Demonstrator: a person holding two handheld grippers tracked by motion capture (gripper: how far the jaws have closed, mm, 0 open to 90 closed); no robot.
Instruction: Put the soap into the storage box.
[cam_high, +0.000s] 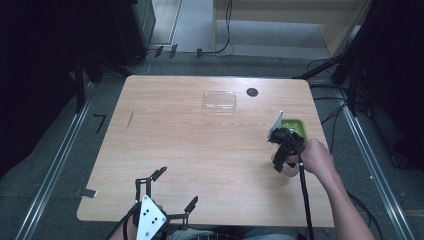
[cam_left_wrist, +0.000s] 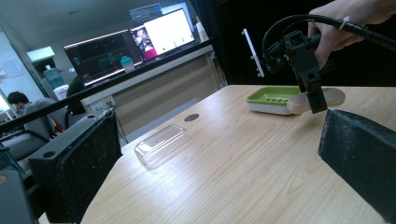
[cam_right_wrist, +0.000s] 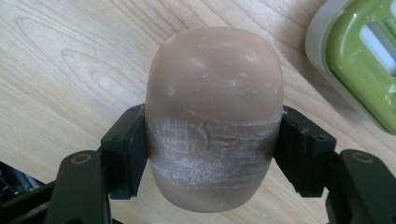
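A tan, oval soap bar (cam_right_wrist: 214, 116) with white scuffs sits between the jaws of my right gripper (cam_right_wrist: 214, 149), which is shut on its sides. In the high view the right gripper (cam_high: 281, 162) is at the table's right side, just in front of a green soap dish (cam_high: 292, 124). The left gripper view shows the soap bar (cam_left_wrist: 329, 97) close beside the dish (cam_left_wrist: 271, 99); I cannot tell whether it touches the table. My left gripper (cam_high: 176, 187) stands open near the front edge with nothing between its jaws.
A clear plastic lid (cam_high: 219, 100) lies at the back middle of the wooden table (cam_high: 200, 145), with a small dark round hole (cam_high: 252, 92) to its right. Monitors and a seated person show beyond the table in the left gripper view.
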